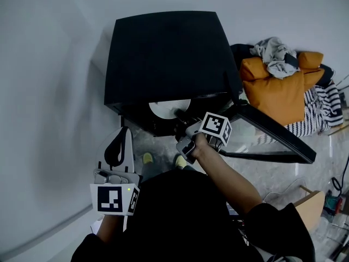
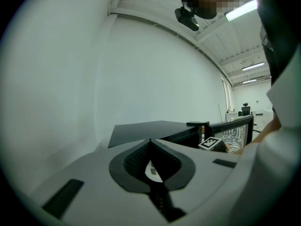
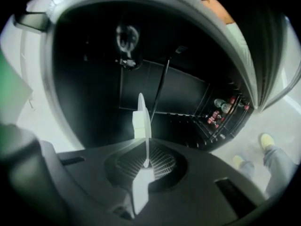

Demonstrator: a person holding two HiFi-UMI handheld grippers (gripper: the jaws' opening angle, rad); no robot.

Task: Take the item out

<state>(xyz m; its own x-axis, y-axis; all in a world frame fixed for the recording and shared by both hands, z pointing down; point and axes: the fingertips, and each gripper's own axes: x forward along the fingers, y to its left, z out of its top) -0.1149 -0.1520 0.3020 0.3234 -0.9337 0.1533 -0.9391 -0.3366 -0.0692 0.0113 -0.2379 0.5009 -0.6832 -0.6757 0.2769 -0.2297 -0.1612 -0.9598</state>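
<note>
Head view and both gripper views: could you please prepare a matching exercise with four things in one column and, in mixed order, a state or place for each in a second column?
Things:
1. left tongs
2. right tongs
3. cabinet door
4. orange cushion

States or places:
a. swung open
b. shut on the white plate
c. shut, holding nothing
d. to the right of the black cabinet

Pairs: 1-c, 2-b, 3-a, 4-d

Orange cushions [image 1: 278,91] under crumpled clothes [image 1: 272,53] sit on pale floor [image 1: 283,179] by a white wall [image 1: 49,91].
</note>
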